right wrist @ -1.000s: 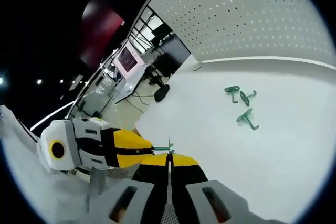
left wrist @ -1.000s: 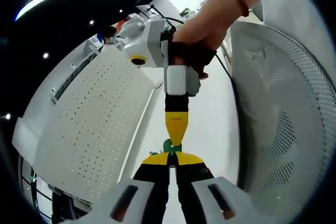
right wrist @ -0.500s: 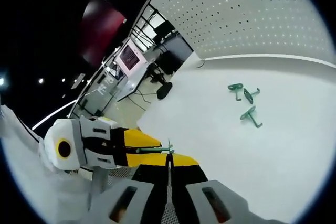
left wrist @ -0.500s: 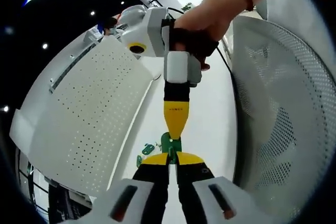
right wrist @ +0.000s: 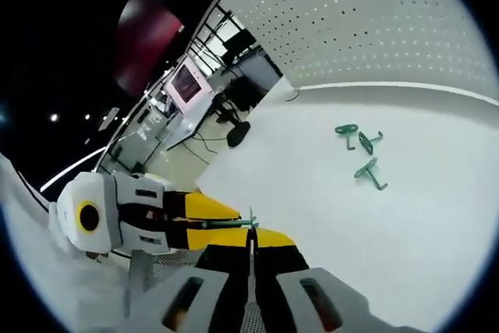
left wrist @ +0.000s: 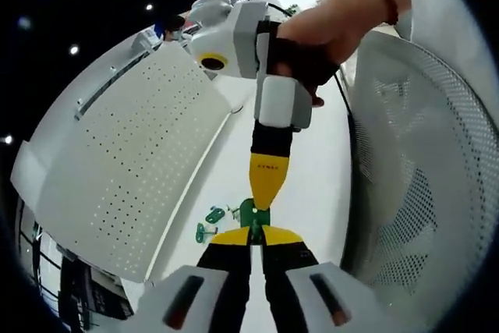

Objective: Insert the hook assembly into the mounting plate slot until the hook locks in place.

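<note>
A small green hook piece (left wrist: 250,212) is pinched between my left gripper (left wrist: 251,229), whose yellow-tipped jaws are shut on it, and my right gripper (left wrist: 263,200), which comes down from above in a person's hand (left wrist: 327,29) and meets it tip to tip. In the right gripper view the same green hook piece (right wrist: 234,224) shows edge-on as a thin strip, with my right gripper (right wrist: 251,232) shut on it and the left gripper (right wrist: 228,224) reaching in from the left. A white perforated mounting plate (left wrist: 117,169) stands tilted on the left, also seen as the plate (right wrist: 374,21).
Loose green hooks (left wrist: 209,222) lie on the white table (left wrist: 312,185); in the right gripper view they are the hooks (right wrist: 357,150) below the plate. A curved perforated white shell (left wrist: 421,185) stands close on the right. Desks and a monitor (right wrist: 187,83) lie beyond the table edge.
The left gripper view has swung, so the loose hooks on the table have come into sight and the hand sits higher. Both grippers have stayed shut on the green piece.
</note>
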Demonstrator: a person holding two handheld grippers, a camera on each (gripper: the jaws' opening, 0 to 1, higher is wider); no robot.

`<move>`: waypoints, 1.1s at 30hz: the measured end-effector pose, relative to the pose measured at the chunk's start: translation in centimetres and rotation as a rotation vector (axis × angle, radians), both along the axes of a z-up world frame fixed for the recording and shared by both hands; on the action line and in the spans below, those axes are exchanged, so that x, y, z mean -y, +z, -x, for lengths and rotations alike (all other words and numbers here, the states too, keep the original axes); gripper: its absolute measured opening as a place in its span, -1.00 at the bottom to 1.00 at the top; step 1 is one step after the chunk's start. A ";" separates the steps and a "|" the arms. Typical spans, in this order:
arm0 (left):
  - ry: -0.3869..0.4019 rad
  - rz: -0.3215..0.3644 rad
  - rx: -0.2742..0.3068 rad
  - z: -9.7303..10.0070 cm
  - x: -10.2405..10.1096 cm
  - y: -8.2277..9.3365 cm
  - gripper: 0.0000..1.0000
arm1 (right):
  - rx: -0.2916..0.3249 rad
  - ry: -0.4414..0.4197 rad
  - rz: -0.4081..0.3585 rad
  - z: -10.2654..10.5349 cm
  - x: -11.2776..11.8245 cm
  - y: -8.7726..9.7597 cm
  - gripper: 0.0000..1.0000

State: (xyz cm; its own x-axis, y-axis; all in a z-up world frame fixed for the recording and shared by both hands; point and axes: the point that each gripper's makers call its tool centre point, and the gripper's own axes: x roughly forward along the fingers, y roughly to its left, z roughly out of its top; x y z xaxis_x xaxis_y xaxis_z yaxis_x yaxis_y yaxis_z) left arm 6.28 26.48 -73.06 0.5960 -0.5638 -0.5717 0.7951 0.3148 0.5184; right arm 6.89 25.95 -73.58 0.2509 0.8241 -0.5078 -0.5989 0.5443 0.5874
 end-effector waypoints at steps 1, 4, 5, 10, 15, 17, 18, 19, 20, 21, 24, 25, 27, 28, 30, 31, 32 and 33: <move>0.004 0.001 -0.003 0.0 0.0 -0.1 -0.91 | 0.009 0.005 0.004 0.1 -0.1 0.0 -1.00; 0.034 -0.003 -0.029 -0.2 -0.4 -0.8 -0.93 | 0.021 0.006 0.017 0.1 -0.3 -0.1 -1.00; 0.034 -0.006 -0.030 -0.1 -0.4 -0.9 -0.93 | 0.022 0.007 0.020 0.1 -0.3 -0.1 -1.00; 0.048 0.004 -0.049 0.1 -0.6 -1.1 -0.94 | 0.036 0.009 0.036 0.1 -0.3 -0.2 -1.00; 0.076 -0.001 -0.060 -0.1 -0.6 -1.3 -0.93 | 0.048 -0.007 0.059 -0.1 -0.4 -0.1 -1.00; 0.074 -0.006 -0.063 -0.1 -0.6 -1.5 -0.93 | 0.057 0.003 0.079 -0.1 -0.4 -0.1 -1.00; 0.076 -0.007 -0.065 -0.1 -0.6 -1.5 -0.93 | 0.061 0.005 0.081 -0.1 -0.4 -0.2 -1.00; 0.081 -0.001 -0.068 -0.1 -0.7 -1.4 -0.93 | 0.066 0.003 0.081 -0.2 -0.4 -0.1 -1.00; 0.084 0.002 -0.068 -0.1 -0.7 -1.4 -0.93 | 0.069 0.003 0.080 -0.2 -0.4 -0.1 -1.00; 0.086 0.011 -0.067 -0.2 -0.7 -1.2 -0.93 | 0.071 -0.002 0.078 -0.3 -0.4 -0.1 -1.00; 0.090 0.021 -0.075 -0.2 -0.7 -1.1 -0.92 | 0.072 -0.008 0.082 -0.4 -0.3 -0.2 -1.00; 0.092 0.025 -0.077 -0.2 -0.7 -1.1 -0.92 | 0.070 -0.006 0.082 -0.4 -0.3 -0.2 -1.00; 0.092 0.028 -0.080 -0.2 -0.6 -1.1 -0.91 | 0.075 -0.006 0.083 -0.5 -0.3 -0.2 -1.00; 0.093 0.029 -0.081 -0.1 -0.6 -1.1 -0.92 | 0.072 -0.002 0.084 -0.4 -0.3 -0.2 -1.00; 0.098 0.040 -0.093 -0.1 -0.6 -1.2 -0.91 | 0.081 0.002 0.101 -0.4 -0.2 -0.5 -1.00; 0.100 0.043 -0.100 -0.1 -0.6 -1.2 -0.91 | 0.083 0.002 0.105 -0.4 -0.2 -0.5 -1.00; 0.101 0.047 -0.099 -0.1 -0.6 -1.2 -0.91 | 0.084 0.005 0.104 -0.4 -0.2 -0.5 -1.00; 0.101 0.045 -0.099 -0.1 -0.6 -1.2 -0.91 | 0.078 0.008 0.099 -0.4 -0.3 -0.4 -1.00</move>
